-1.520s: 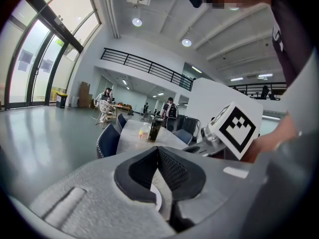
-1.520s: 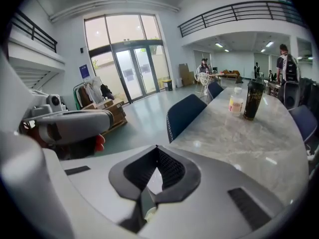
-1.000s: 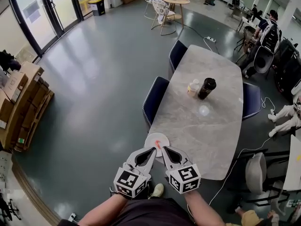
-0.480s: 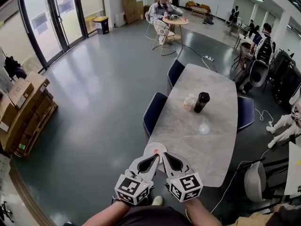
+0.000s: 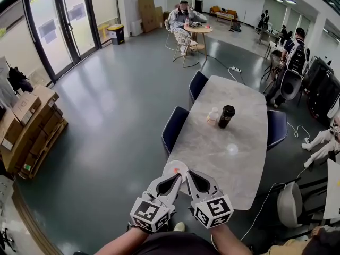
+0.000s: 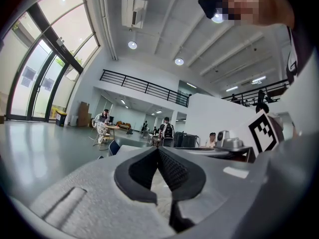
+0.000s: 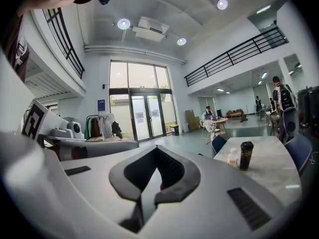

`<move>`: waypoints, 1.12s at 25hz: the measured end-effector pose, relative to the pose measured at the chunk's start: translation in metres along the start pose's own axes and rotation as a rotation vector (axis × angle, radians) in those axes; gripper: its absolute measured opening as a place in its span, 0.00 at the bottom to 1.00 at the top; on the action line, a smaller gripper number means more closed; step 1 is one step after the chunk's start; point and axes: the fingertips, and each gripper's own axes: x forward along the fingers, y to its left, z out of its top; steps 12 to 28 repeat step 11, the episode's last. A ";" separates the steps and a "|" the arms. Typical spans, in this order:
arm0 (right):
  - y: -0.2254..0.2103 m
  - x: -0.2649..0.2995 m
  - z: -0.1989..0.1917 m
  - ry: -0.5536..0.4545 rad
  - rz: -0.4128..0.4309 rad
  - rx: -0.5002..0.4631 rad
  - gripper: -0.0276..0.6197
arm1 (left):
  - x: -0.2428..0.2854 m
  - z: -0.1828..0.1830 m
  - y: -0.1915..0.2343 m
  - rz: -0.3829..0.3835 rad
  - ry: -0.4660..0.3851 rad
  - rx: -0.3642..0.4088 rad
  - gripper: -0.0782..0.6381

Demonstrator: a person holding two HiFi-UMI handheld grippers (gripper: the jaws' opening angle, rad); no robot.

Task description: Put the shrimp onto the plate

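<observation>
A small white plate (image 5: pixel 173 165) lies on the near left corner of the grey marble table (image 5: pixel 234 158). On the plate rests a little pink-red shrimp (image 5: pixel 176 170). My left gripper (image 5: pixel 178 177) (image 6: pixel 158 149) hovers at the plate's near edge, jaws shut and holding nothing. Just right of it, my right gripper (image 5: pixel 189 173) (image 7: pixel 157 148) is also shut and holds nothing. In the right gripper view, a red speck (image 7: pixel 161 186) shows through the hollow behind the jaws.
A dark cup (image 5: pixel 227 116) and a small bottle (image 5: pixel 213 116) stand mid-table. Blue chairs (image 5: pixel 174 126) (image 5: pixel 197 84) line the table's left side, another (image 5: pixel 277 127) the right. Cardboard boxes (image 5: pixel 26 126) are stacked far left. People sit at the back.
The head view has lifted and widened a little. Both grippers stay shut side by side at the plate's near edge, and the shrimp still lies on the plate.
</observation>
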 end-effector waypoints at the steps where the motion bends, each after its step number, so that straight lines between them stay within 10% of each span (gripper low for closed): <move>1: 0.000 -0.001 0.000 0.000 -0.001 0.000 0.04 | 0.000 0.000 -0.001 0.000 -0.001 0.002 0.12; 28: -0.001 -0.005 0.002 -0.008 -0.007 -0.016 0.04 | 0.000 0.001 -0.004 -0.001 -0.012 0.010 0.12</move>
